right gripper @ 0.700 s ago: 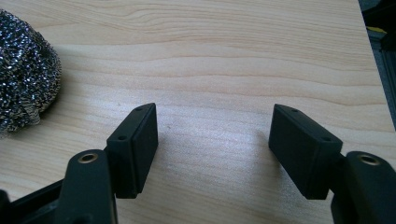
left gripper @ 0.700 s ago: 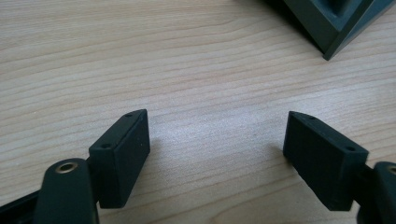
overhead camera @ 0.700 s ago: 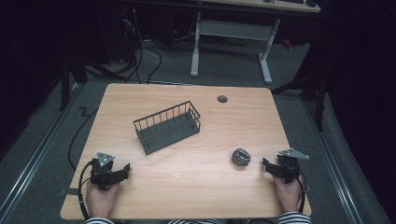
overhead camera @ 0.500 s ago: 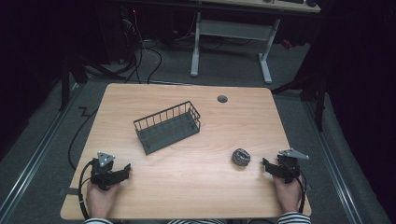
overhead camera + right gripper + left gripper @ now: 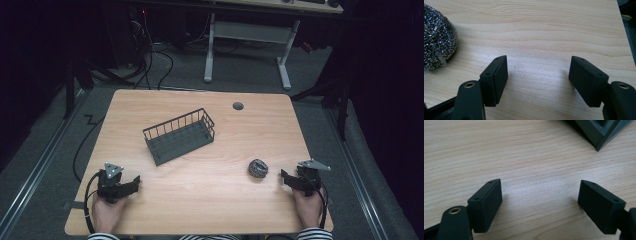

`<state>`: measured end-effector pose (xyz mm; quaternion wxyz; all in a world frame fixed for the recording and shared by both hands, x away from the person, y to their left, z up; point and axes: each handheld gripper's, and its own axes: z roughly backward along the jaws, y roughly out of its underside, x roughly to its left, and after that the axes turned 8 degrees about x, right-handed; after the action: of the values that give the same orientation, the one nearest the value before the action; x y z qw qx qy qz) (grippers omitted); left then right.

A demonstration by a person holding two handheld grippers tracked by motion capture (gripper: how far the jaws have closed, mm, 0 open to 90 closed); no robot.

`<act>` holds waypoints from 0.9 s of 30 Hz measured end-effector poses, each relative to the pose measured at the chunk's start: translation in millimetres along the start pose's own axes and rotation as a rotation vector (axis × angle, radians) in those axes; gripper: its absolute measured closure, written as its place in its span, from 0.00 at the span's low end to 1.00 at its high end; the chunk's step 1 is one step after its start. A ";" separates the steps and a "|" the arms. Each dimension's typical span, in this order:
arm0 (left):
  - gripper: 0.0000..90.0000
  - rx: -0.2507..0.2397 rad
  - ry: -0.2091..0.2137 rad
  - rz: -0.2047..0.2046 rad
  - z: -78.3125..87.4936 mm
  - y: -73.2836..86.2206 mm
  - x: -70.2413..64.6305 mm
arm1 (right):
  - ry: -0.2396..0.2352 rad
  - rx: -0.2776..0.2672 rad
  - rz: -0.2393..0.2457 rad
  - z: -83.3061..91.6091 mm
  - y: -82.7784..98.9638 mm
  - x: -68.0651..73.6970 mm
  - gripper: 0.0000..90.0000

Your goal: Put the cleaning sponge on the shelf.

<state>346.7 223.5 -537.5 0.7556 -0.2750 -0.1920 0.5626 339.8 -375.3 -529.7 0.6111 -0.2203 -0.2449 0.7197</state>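
Note:
A dark wire basket [image 5: 180, 135] stands at an angle near the middle of the wooden table [image 5: 200, 210]; one of its corners [image 5: 602, 135] shows in the left gripper view. A steel-wool scourer [image 5: 258, 168] lies on the right side of the table, seen close at the left edge [image 5: 436, 42] of the right gripper view. My left gripper [image 5: 134, 182] rests near the front left, open and empty, its jaws wide apart [image 5: 539, 205]. My right gripper [image 5: 284, 177] rests at the front right, open and empty [image 5: 537, 80], just right of the scourer.
A round cable hole [image 5: 238, 106] sits near the table's far edge. A white desk frame [image 5: 250, 40] and cables lie on the floor beyond. Bare wood lies between the two grippers.

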 end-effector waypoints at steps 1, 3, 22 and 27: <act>0.23 -0.001 -0.001 0.003 0.2 0.1 0.2 | 0.000 0.000 0.001 0.0 0.0 -0.1 0.36; 0.24 -0.003 -0.002 0.006 0.4 0.3 0.5 | 0.001 0.000 0.002 0.0 0.0 -0.2 0.36; 0.24 -0.021 0.042 0.052 17.2 -0.9 7.3 | -0.002 0.001 -0.001 0.0 0.0 0.2 0.35; 0.21 0.005 0.083 0.028 25.4 -10.2 4.7 | -0.003 0.002 0.000 0.0 -0.1 0.3 0.35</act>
<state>340.5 230.8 -511.4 0.7557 -0.2987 -0.1553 0.5618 339.8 -374.9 -529.7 0.6111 -0.2185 -0.2452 0.7202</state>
